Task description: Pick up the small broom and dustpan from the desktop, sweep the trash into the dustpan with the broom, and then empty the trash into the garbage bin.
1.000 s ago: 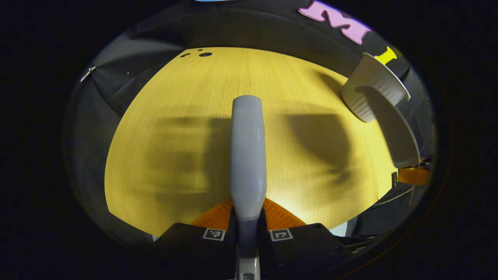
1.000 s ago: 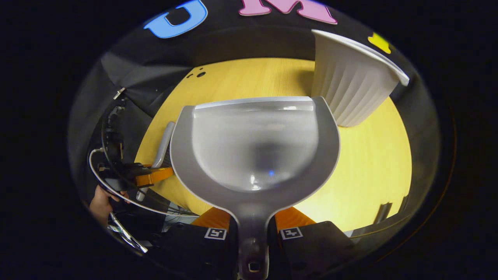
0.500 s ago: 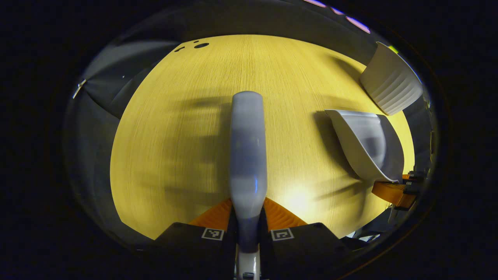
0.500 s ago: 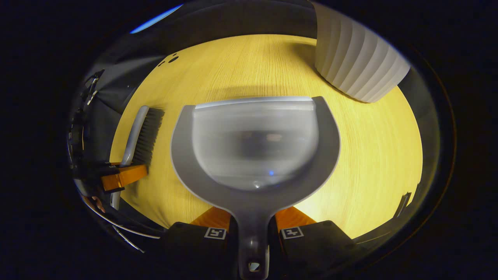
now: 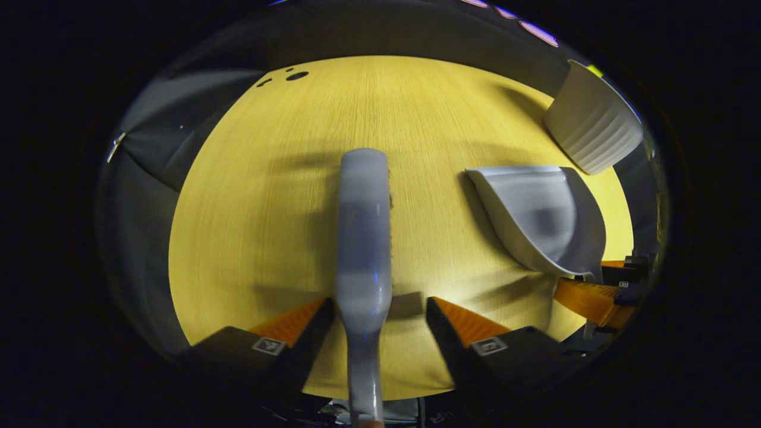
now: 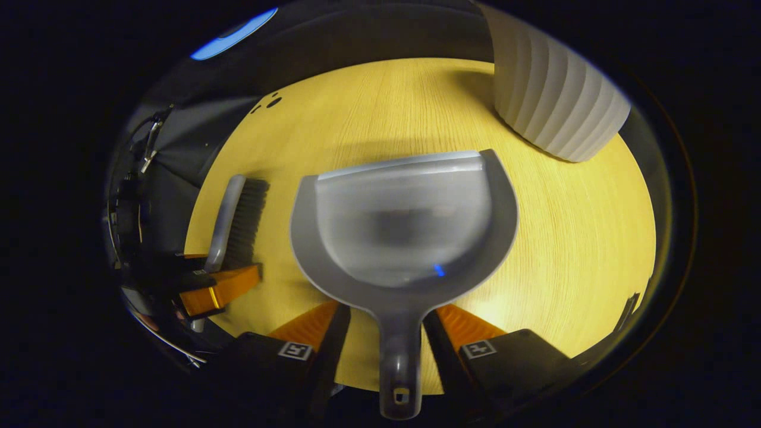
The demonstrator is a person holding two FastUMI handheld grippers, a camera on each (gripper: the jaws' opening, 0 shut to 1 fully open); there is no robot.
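Note:
The small grey broom [image 5: 362,238] lies on the wooden desktop [image 5: 267,208], its handle running between the spread fingers of my left gripper [image 5: 377,306], which is open. The grey dustpan [image 6: 404,226] rests flat on the desktop [image 6: 571,238] with its handle between the parted fingers of my right gripper [image 6: 386,315], also open. In the right gripper view the broom [image 6: 238,220] lies bristles-right at the left, with the left gripper [image 6: 220,285] behind it. In the left gripper view the dustpan [image 5: 541,220] sits at the right, with the right gripper [image 5: 594,297] at its handle.
A white ribbed garbage bin [image 5: 594,134] stands at the far right corner of the desktop, just beyond the dustpan's lip [image 6: 559,101]. Small dark holes [image 5: 296,75] mark the far left edge. Black cloth walls close in the table.
Both grippers lowered the broom and dustpan to the desktop, then opened. The broom and dustpan now lie loose between the spread fingers.

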